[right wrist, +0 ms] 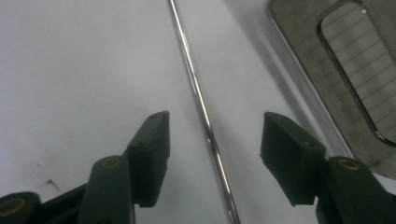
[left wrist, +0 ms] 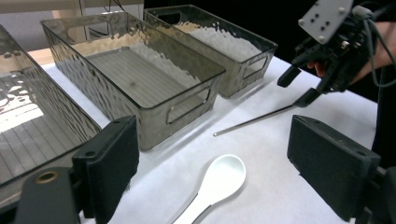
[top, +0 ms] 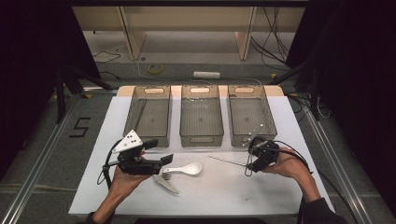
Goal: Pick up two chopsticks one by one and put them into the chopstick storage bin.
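Right gripper view looks straight down the metal rod [right wrist: 201, 107], which lies flat on the white surface [right wrist: 84, 60] between the right tool's [right wrist: 212, 142] jaws; they stand partly apart, pads clear of it on both sides, lined up to pinch it. In the high view the rod rests near the surface's right edge, just in front of the rightmost bin [top: 250, 119]. The left tool [left wrist: 215, 175], jaws wide and empty, hovers over the white spoon [left wrist: 217, 182] toward the front edge, apparently aligned to straddle its handle.
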`<state>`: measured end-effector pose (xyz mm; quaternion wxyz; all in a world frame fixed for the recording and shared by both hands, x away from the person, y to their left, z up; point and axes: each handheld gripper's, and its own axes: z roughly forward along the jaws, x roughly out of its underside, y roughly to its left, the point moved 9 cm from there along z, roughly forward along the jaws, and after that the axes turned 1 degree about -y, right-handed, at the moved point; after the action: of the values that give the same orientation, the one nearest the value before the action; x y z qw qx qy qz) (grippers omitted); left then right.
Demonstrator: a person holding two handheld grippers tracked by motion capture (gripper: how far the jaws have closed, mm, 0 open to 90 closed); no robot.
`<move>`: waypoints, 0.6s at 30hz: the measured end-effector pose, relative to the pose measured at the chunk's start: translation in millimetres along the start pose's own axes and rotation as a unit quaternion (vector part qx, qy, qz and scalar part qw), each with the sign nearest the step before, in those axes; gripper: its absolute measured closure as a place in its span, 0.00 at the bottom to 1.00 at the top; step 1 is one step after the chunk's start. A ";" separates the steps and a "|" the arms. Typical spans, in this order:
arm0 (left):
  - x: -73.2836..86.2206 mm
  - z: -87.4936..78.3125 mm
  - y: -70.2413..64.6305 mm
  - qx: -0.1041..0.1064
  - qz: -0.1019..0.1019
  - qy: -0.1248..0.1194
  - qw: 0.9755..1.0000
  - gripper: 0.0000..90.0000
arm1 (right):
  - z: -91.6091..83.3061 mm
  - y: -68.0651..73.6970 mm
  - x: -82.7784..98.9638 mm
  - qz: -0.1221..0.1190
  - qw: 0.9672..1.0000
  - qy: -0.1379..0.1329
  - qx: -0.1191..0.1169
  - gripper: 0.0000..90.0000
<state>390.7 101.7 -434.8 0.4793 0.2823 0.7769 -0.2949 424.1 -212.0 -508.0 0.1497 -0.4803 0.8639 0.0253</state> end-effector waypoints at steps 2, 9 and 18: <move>1.6 0.1 -1.5 -0.001 0.004 0.003 1.000 0.18 | 3.7 -1.3 0.7 -0.003 1.000 0.012 -0.003 0.52; 3.6 -1.6 -5.8 0.000 0.008 0.004 1.000 0.18 | 13.7 -5.9 9.8 -0.006 0.999 0.048 0.003 0.60; 5.7 0.0 -8.7 0.000 0.017 0.008 1.000 0.18 | 21.1 -7.1 18.2 -0.010 0.997 0.071 -0.003 0.70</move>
<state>382.3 96.8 -438.4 0.4775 0.2981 0.7760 -0.2846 426.0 -226.8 -532.6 0.0871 -0.4901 0.8672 -0.0081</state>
